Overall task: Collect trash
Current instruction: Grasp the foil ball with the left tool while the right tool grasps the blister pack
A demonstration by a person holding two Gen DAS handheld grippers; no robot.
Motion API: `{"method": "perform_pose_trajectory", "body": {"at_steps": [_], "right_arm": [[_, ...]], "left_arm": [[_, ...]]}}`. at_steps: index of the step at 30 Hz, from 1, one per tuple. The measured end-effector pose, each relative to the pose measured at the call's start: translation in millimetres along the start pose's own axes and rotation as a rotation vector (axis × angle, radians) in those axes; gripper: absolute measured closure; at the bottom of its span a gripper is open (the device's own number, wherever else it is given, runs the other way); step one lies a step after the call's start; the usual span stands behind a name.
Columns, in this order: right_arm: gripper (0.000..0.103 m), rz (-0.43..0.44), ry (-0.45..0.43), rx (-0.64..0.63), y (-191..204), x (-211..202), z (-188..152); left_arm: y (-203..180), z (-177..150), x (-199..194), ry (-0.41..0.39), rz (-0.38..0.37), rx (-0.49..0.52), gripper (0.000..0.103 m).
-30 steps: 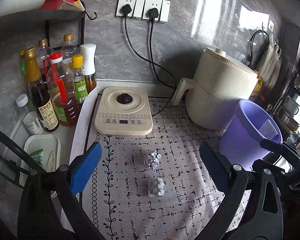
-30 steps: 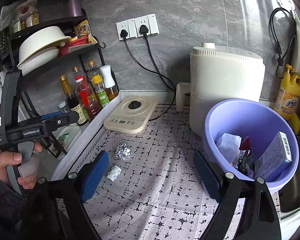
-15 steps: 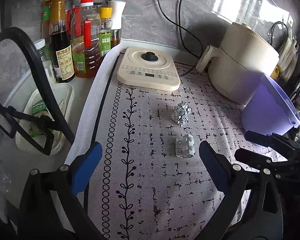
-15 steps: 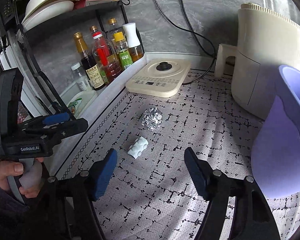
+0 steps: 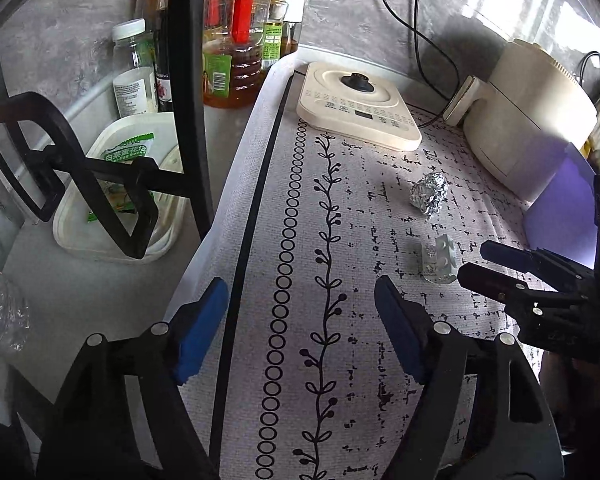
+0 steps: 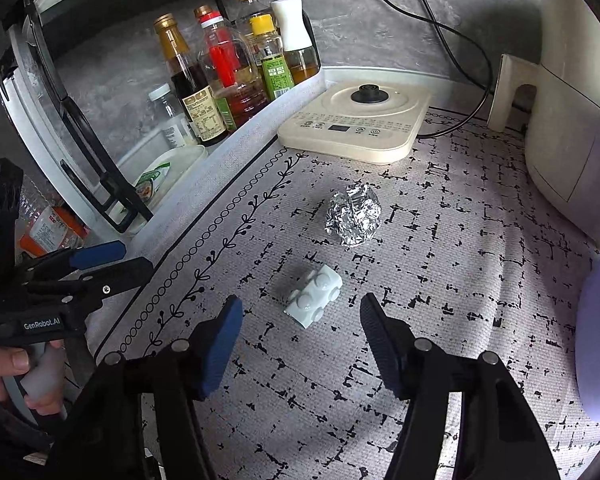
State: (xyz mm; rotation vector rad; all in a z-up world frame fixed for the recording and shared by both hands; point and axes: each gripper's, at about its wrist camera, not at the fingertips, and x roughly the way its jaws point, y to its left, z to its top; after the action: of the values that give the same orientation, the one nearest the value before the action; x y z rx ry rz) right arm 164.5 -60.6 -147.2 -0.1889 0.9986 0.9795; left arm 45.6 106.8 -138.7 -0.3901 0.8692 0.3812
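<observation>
A small white blister pack (image 6: pixel 314 300) lies on the patterned mat, just ahead of my right gripper (image 6: pixel 300 340) and in line with the gap between its blue pads. The jaws are closing and the pads do not touch the pack. A crumpled foil ball (image 6: pixel 354 216) sits a little farther back. My left gripper (image 5: pixel 300 328) hovers over bare mat to the left of the blister pack (image 5: pixel 440 258) and foil ball (image 5: pixel 429 196). Its jaws are closing with nothing between them. The purple bucket (image 5: pixel 560 200) stands at the right.
A cream cooker base (image 5: pixel 360 112) and a cream air fryer (image 5: pixel 532 120) stand at the back, with black cords behind. Bottles (image 5: pixel 232 40), a black rack (image 5: pixel 188 92) and a white tub (image 5: pixel 112 200) crowd the left side. A hand (image 6: pixel 16 376) holds the left gripper's handle.
Both grippers have dropped toward the mat and narrowed. The right gripper swung away from the bucket and now frames the blister pack. The left gripper drifted left of the trash.
</observation>
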Motion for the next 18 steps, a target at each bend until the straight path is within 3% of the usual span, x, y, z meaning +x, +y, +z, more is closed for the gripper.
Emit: {"method": "perform_pose_trajectory", "body": {"at_steps": [6, 9, 18], "right_arm": [[0.042, -0.005, 0.017, 0.008, -1.2, 17.1, 0.5], [0.079, -0.023, 0.056, -0.005, -0.9, 29.0, -3.0], [0.080, -0.066, 0.003, 0.054, -13.1, -0.4, -3.1]], "left_arm": [[-2.5, -1.0, 5.7, 0.018, -0.001, 0.018, 0.031], [-8.5, 2.1, 6.2, 0.013, -0.017, 0.034, 0.031], [-37.6, 13.7, 17.3, 0.016, -0.111, 0.088, 0.035]]}}
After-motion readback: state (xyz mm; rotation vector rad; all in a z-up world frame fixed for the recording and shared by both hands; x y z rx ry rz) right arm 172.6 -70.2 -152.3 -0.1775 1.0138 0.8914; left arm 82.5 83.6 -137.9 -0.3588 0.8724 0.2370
